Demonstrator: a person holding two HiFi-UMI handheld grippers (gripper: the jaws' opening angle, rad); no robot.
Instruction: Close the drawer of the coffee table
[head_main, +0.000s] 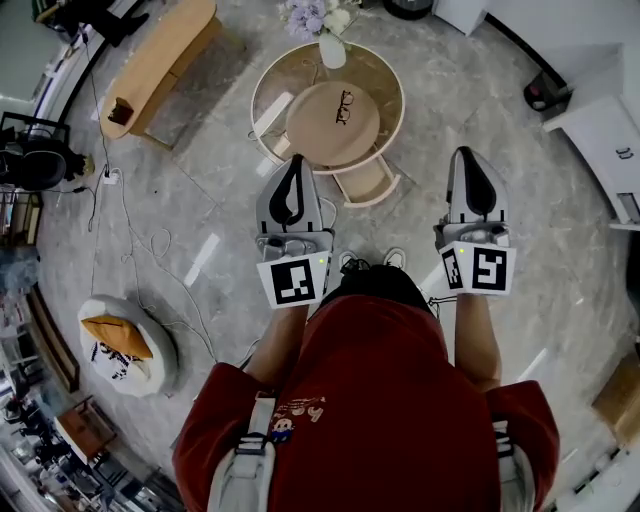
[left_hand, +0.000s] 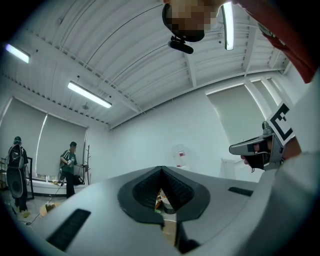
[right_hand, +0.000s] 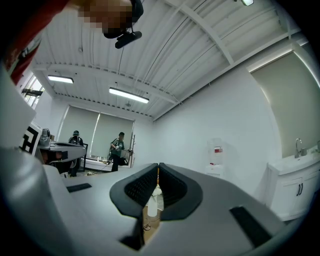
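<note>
The round wooden coffee table (head_main: 270, 78) stands ahead of me in the head view, with a pair of glasses (head_main: 345, 107) on its inner top. Its drawer (head_main: 366, 184) is pulled out toward me at the table's near right side. My left gripper (head_main: 293, 162) hovers just short of the table's near edge, left of the drawer, jaws shut and empty. My right gripper (head_main: 468, 154) is held over bare floor to the right of the drawer, also shut on nothing. Both gripper views look level across the room; the jaw tips meet in the left (left_hand: 161, 169) and right (right_hand: 158, 165).
A vase of flowers (head_main: 330, 45) stands at the table's far edge. A wooden bench (head_main: 160, 60) is at the far left, a round white pouf (head_main: 125, 345) on the near left, cables (head_main: 130, 220) trail over the floor. White cabinets (head_main: 600, 130) line the right. People (left_hand: 70, 165) stand far off.
</note>
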